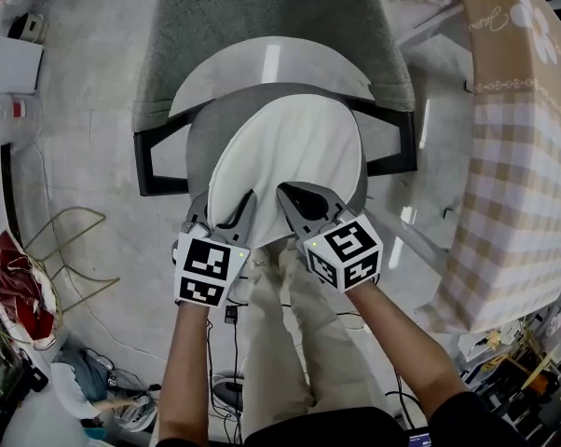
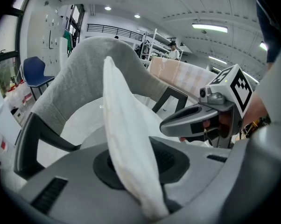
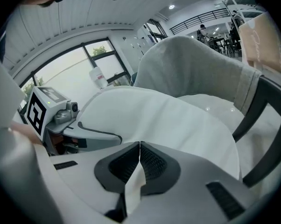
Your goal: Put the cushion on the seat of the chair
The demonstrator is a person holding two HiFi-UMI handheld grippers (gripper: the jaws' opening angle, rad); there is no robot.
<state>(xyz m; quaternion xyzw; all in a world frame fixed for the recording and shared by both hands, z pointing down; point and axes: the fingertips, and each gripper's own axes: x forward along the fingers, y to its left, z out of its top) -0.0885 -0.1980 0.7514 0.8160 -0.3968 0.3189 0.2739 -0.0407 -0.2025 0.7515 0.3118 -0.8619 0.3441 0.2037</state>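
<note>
ok so left claw is clamped on the near rim of the cushion, fabric squeezed thin btwn the pads. Right claw is pinched almost fully together on the same rim a bit further along, w/ just a thin fold of cloth caught in it. So both have the front edge, side by side and pretty close together. Cushion's a pale round pad spread over the grey seat of the chair. Its far side reaches toward the backrest, and its near side is at the seat's front edge, where I'm holding it. Can't tell from here if the far half lies flat on the seat or floats a bit. Handling-wise, imo it's light, thin and floppy. It folds wherever you pinch it, so no worry abt crushing, but it'll droop and crease if held by one spot. Two grips on the rim is the right hold, prob spaced wider than now. Black armrests sit either side, and a checked-cloth table is off to the chair's right.
</note>
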